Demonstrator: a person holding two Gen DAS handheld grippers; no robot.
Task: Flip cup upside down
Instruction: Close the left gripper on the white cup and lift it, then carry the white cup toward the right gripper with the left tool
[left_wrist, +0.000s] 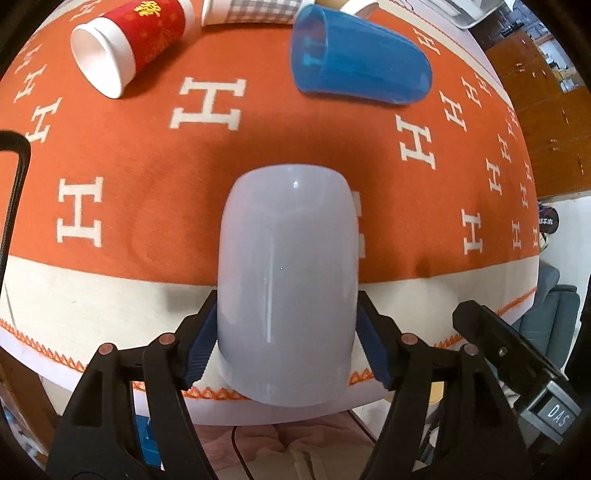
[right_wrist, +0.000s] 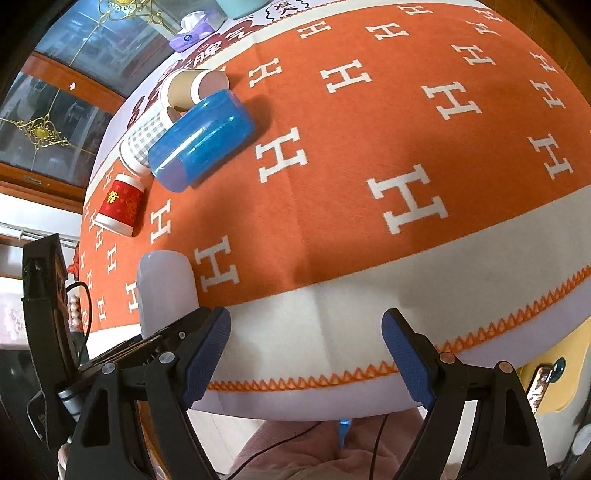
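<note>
A pale lilac cup (left_wrist: 286, 280) is clamped between the blue pads of my left gripper (left_wrist: 286, 332). Its closed bottom points away from the camera, over the orange cloth with white H letters (left_wrist: 207, 147). The cup also shows in the right wrist view (right_wrist: 166, 291), standing tall at the left with the left gripper's fingers around its lower part. My right gripper (right_wrist: 306, 354) is open and empty over the cloth's white front border, to the right of the cup.
Several cups lie on their sides at the far edge: a blue plastic one (left_wrist: 354, 59) (right_wrist: 201, 142), a red paper one (left_wrist: 129, 44) (right_wrist: 120, 206), a grey checked one (right_wrist: 142, 142) and a brown one (right_wrist: 184, 88). The table's front edge (right_wrist: 332, 391) is close below.
</note>
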